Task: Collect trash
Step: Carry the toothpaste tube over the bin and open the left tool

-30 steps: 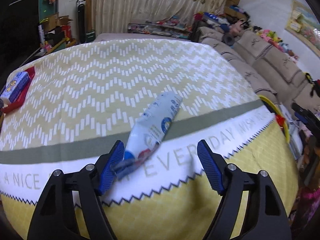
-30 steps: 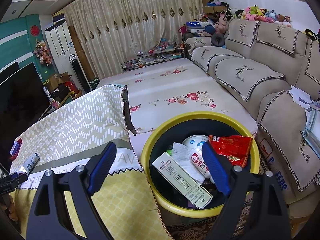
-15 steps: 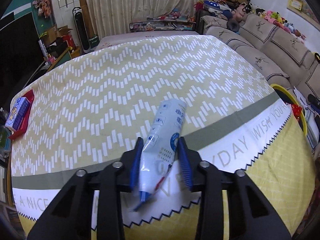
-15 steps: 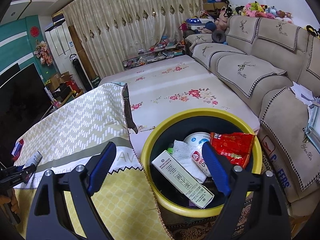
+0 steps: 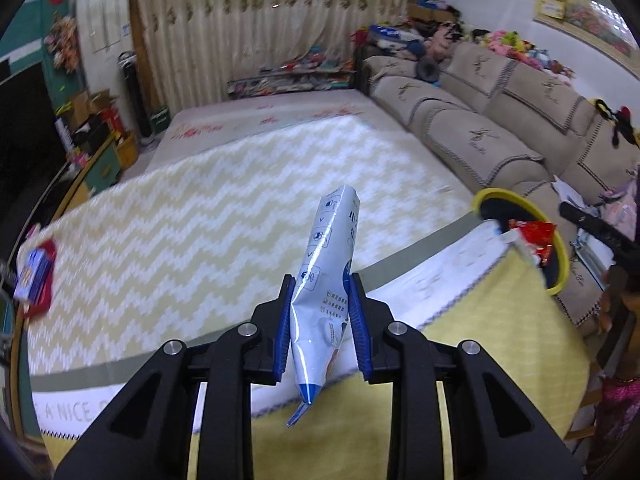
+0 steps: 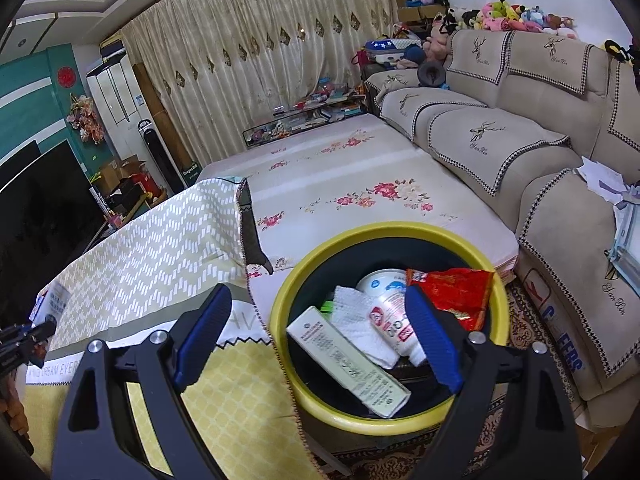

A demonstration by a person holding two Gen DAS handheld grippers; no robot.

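Gripping a crumpled blue-and-white tube, my left gripper has its blue pads pressed against both sides of it, the jaws narrowed to a small gap and closing a little more. The tube's flat end points up and away from me; its blue cap end hangs below the jaws, clear of the yellow zigzag tablecloth. My right gripper has its jaws spread wide with nothing between them, poised over the yellow-rimmed bin beside the table's corner. Inside the bin lie a long white box, a crumpled tissue, a white cup and a red wrapper. At the table's far left edge rests a blue packet on something red.
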